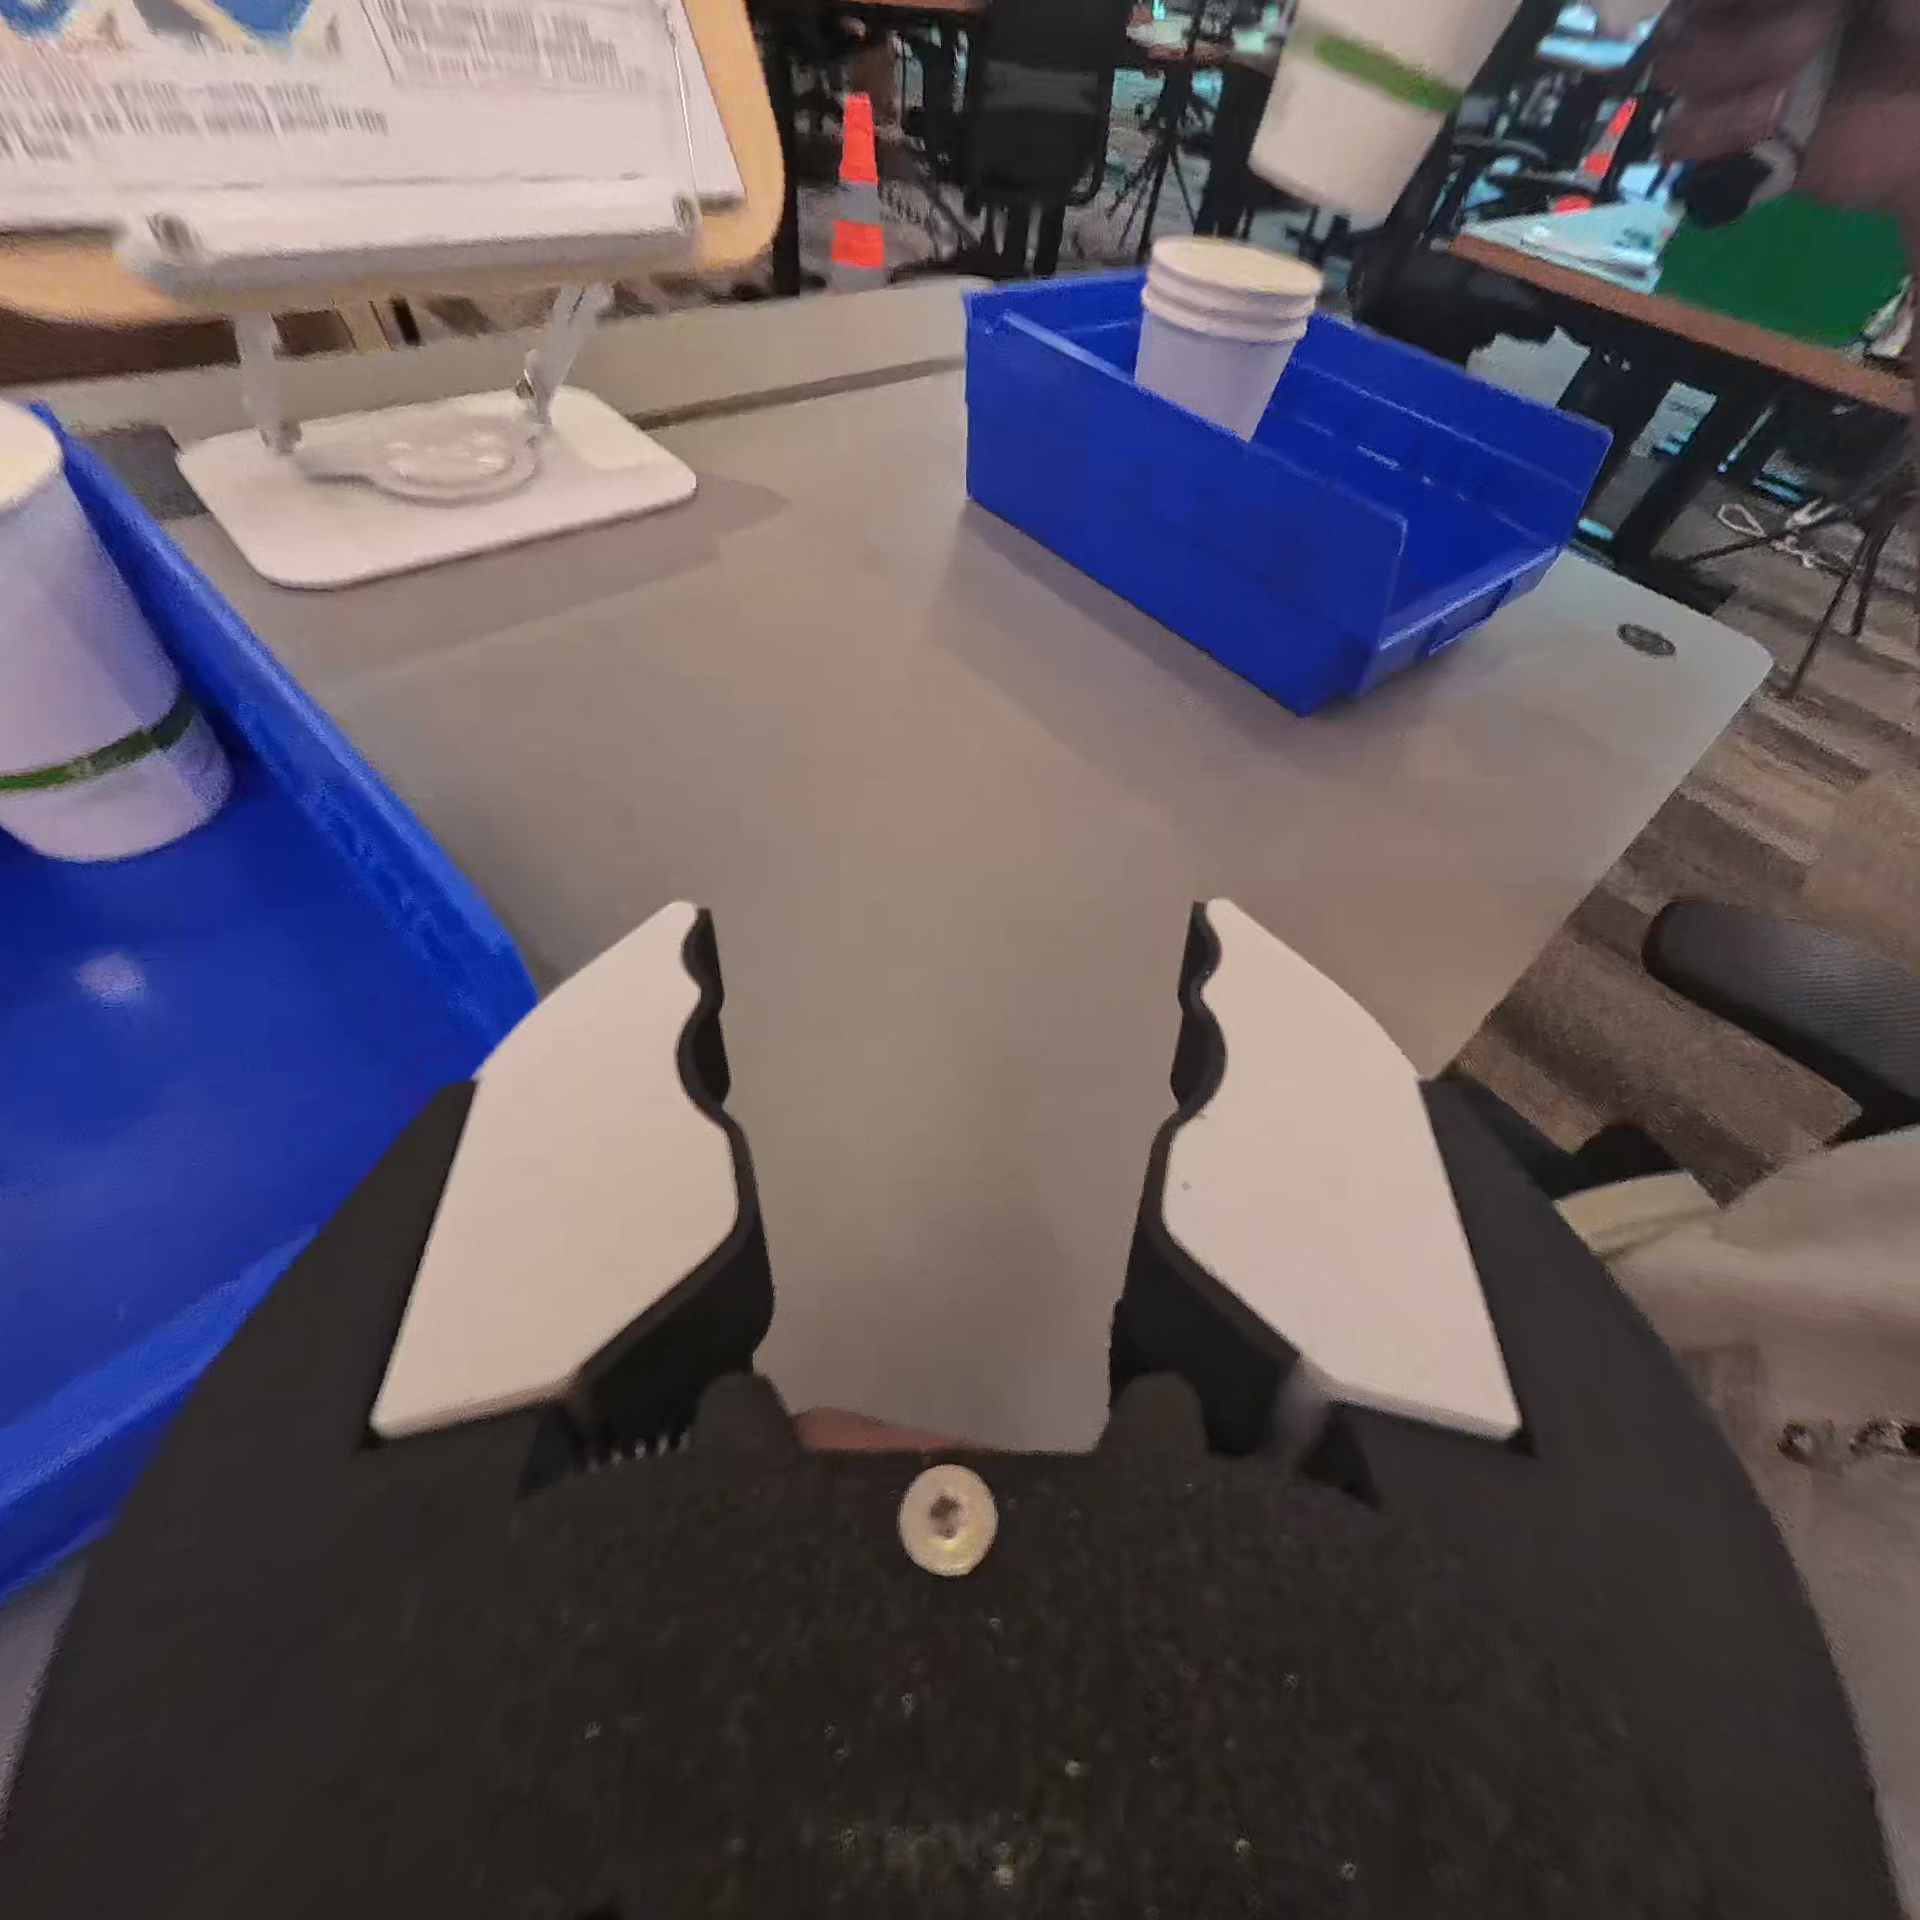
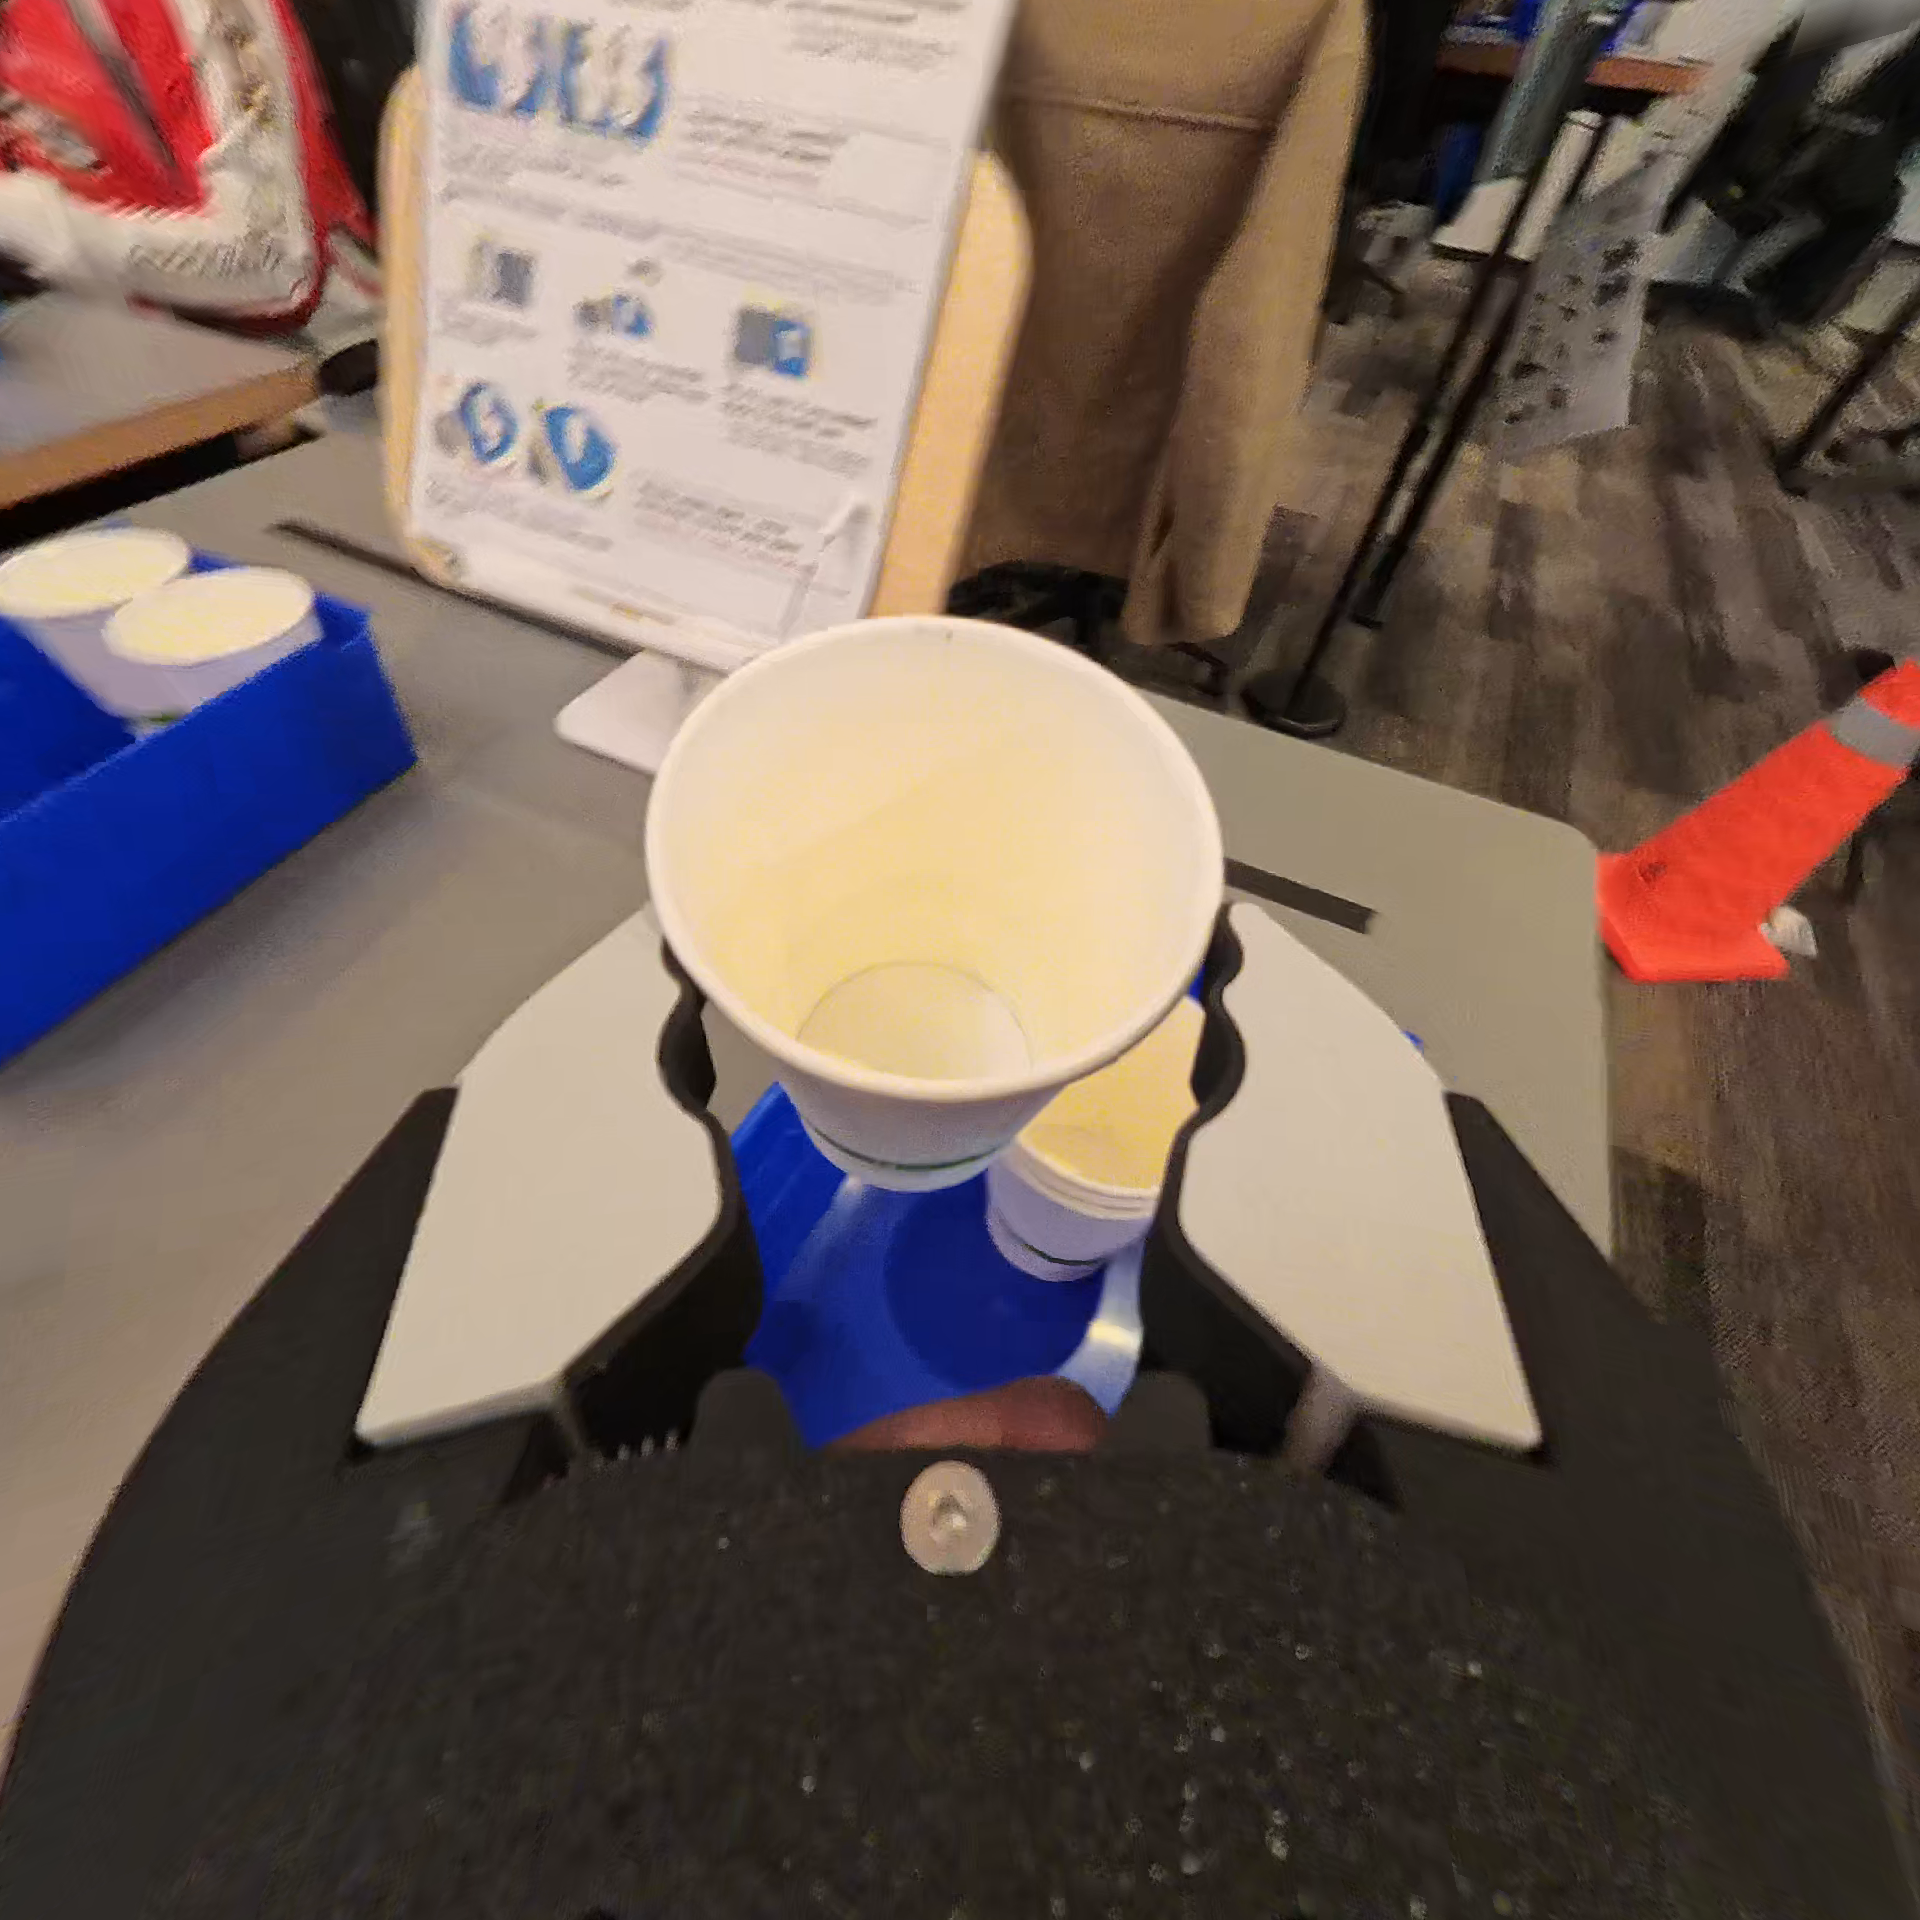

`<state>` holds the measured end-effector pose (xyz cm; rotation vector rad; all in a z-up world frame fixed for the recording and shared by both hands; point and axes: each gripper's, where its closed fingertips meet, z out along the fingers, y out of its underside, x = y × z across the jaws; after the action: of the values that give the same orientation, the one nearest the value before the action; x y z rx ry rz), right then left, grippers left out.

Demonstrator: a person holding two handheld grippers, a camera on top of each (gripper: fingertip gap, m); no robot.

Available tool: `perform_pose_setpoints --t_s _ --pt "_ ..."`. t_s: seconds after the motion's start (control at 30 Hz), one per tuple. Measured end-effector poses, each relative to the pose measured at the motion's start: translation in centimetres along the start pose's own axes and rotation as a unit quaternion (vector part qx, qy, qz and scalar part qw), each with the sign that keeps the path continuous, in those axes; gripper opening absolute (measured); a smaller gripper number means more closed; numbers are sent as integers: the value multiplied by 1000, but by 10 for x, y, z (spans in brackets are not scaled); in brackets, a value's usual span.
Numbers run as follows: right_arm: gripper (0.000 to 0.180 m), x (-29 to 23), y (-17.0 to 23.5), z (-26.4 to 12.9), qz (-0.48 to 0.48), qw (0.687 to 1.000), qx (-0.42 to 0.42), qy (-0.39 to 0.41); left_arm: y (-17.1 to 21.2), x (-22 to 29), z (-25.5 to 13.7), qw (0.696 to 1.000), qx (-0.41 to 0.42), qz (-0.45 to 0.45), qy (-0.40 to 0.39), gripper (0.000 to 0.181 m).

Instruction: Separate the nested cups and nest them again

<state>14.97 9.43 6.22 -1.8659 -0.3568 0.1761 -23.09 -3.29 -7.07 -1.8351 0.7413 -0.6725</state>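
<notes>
My right gripper point(image 2: 945, 935) is shut on a white paper cup point(image 2: 935, 831) with a green band, and holds it upright above a blue bin point(image 2: 935, 1320). A stack of nested white cups point(image 2: 1081, 1195) stands in that bin, just right of the held cup. In the left wrist view the same stack point(image 1: 1221, 322) stands in the far blue bin point(image 1: 1195, 499), and the held cup point(image 1: 1361, 94) hangs high above it. My left gripper point(image 1: 951, 914) is open and empty over the grey table point(image 1: 935, 727). Beside it a single cup point(image 1: 73, 665) stands in the near blue bin point(image 1: 260, 1039).
The near bin also shows at far left in the right wrist view point(image 2: 208, 758) with two cups point(image 2: 156, 623) in it. A white sign stand point(image 1: 416, 488) is at the table's back. An orange cone point(image 2: 1745, 831) lies on the floor beyond the table's right edge.
</notes>
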Motion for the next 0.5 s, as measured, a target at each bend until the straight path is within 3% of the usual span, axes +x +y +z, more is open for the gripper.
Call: perform_pose_setpoints --t_s 0.13,0.5 --pt "92 48 6 6 5 998 -19 67 19 -20 -17 999 -7 -24 -46 83" --pt "92 68 57 64 29 993 -94 65 32 -54 -45 989 19 -30 -145 82"
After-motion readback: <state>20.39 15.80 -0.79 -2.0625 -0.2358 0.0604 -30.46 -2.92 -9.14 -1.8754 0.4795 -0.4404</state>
